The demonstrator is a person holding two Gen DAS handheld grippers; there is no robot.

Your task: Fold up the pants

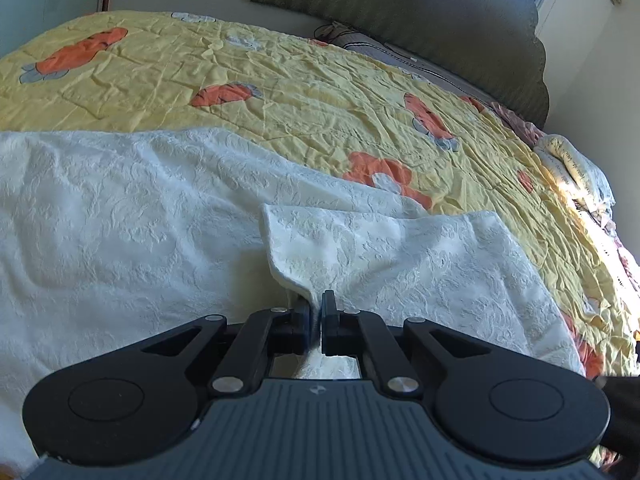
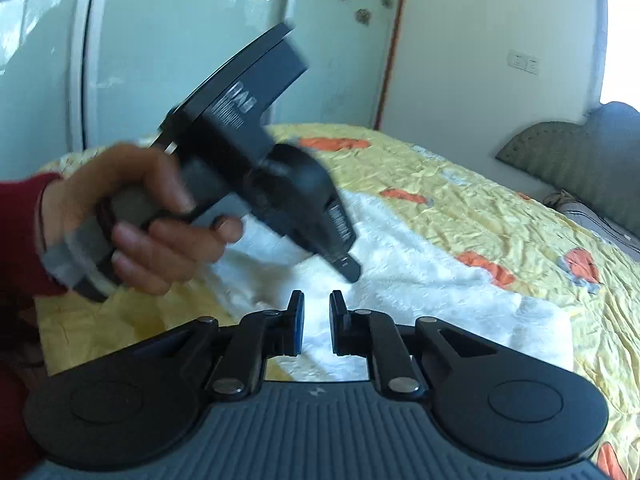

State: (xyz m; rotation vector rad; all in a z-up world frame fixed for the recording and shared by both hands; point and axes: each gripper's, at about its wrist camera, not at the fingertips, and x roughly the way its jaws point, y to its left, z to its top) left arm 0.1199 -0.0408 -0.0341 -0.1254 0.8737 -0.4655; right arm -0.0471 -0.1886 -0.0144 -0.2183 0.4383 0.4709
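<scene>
In the left wrist view, my left hand-held gripper [image 1: 316, 314] is pinched tight on a raised edge of the white pants [image 1: 160, 220]. The cloth goes up from between the fingers and spreads away in front, across the yellow bed cover [image 1: 280, 92]. The long way of the pants runs from side to side here, with most of it off to the left. In the right wrist view, my right hand-held gripper [image 2: 316, 312] has its fingers apart and holds nothing. The pants lie just ahead of it and below. The left hand [image 2: 132, 220] is blurry, right above the cloth. I think the left one is nearer, so it should carry the fold.
</scene>
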